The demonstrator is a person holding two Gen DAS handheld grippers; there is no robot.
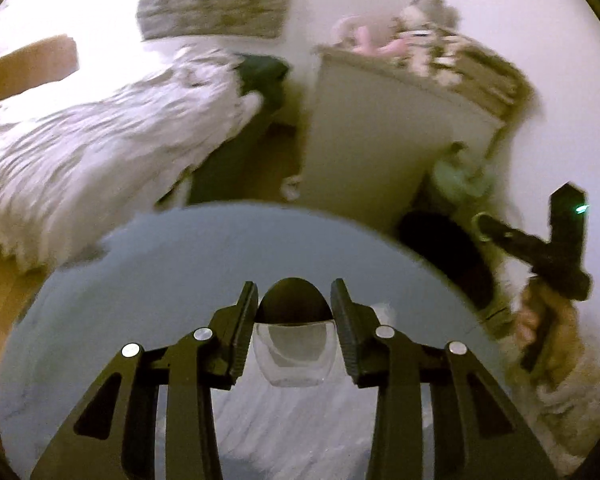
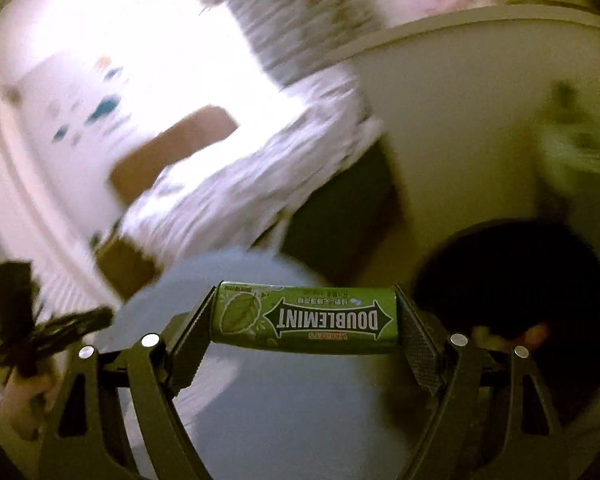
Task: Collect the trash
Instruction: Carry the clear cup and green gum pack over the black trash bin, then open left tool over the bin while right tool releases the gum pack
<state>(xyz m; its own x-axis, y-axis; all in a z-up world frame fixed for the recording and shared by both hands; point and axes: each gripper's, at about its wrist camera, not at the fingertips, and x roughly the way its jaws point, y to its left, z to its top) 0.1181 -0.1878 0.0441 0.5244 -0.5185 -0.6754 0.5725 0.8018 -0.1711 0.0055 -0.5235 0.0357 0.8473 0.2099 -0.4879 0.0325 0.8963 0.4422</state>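
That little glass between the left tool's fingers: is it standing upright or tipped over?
Upright. The small glass stands on the round table, its open rim at the top and its base below, between the left gripper's fingers.

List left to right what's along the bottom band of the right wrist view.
Left tool, seen blurred at the far left → round grey table → green Doublemint gum pack clamped in the right tool → black bin.

You are reading "DOUBLEMINT" and, smaller, "WRIGLEY'S" upside down on the green gum pack (image 2: 305,317); its other small print is staying illegible.
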